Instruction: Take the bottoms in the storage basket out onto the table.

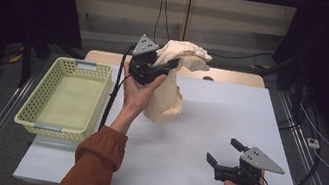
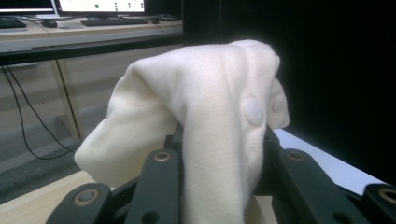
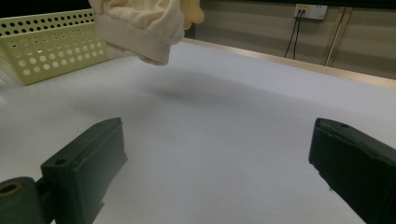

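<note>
Cream garment (image 1: 169, 90), poss. unlabelled, in left gripper (image 1: 169, 66)

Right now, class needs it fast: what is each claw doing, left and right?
Left claw: shut on the cream garment, lifted above the table.
Right claw: open, holding nothing, low over the table.

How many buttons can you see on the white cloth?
2, both in the left gripper view: one button on the fold above the jaws, another button just right of it at the cloth's edge. Folds may hide more.
</note>
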The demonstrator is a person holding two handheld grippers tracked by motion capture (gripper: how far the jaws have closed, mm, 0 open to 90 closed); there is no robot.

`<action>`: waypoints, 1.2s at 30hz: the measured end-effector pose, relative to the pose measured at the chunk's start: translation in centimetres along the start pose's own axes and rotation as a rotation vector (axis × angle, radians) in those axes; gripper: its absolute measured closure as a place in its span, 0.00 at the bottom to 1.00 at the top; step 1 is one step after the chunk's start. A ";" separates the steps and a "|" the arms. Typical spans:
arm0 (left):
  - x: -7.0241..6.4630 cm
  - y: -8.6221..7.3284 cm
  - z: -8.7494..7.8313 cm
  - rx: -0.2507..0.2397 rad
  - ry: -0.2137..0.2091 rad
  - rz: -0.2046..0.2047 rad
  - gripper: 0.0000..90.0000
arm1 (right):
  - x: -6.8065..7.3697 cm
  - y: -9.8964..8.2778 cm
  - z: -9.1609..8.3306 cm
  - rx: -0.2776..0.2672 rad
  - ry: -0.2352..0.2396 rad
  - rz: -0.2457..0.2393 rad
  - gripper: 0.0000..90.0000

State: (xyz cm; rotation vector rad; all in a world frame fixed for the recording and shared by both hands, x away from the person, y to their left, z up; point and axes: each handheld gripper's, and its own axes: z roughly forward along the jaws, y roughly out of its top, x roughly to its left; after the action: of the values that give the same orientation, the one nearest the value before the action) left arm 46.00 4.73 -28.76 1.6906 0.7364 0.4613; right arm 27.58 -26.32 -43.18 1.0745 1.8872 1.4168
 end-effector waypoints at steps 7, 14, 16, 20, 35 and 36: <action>0.2 -0.8 1.1 0.043 0.037 0.010 0.78 | 0.0 0.0 -0.1 0.000 0.000 0.000 0.04; 0.6 -1.9 2.2 0.055 0.021 -0.001 0.78 | -0.1 0.0 -0.1 0.000 -0.003 -0.001 0.04; 0.6 -2.1 2.4 0.057 0.015 -0.005 0.78 | -0.1 0.0 -0.1 -0.001 -0.003 -0.003 0.04; 0.5 -2.7 2.5 0.074 -0.002 -0.006 0.78 | -0.1 -0.1 -0.1 -0.002 -0.006 -0.003 0.04; 1.8 -5.5 2.8 0.174 0.003 -0.024 0.77 | -0.1 -0.1 0.0 0.005 -0.004 -0.003 0.04; 1.8 -5.5 2.8 0.175 0.001 -0.024 0.77 | -0.1 -0.1 0.0 0.006 -0.006 -0.003 0.04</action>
State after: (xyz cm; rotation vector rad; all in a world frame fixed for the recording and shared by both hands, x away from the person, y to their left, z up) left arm 47.86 4.71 -34.95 1.8421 0.8161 0.3909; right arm 27.59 -26.41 -43.29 1.0777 1.8896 1.4058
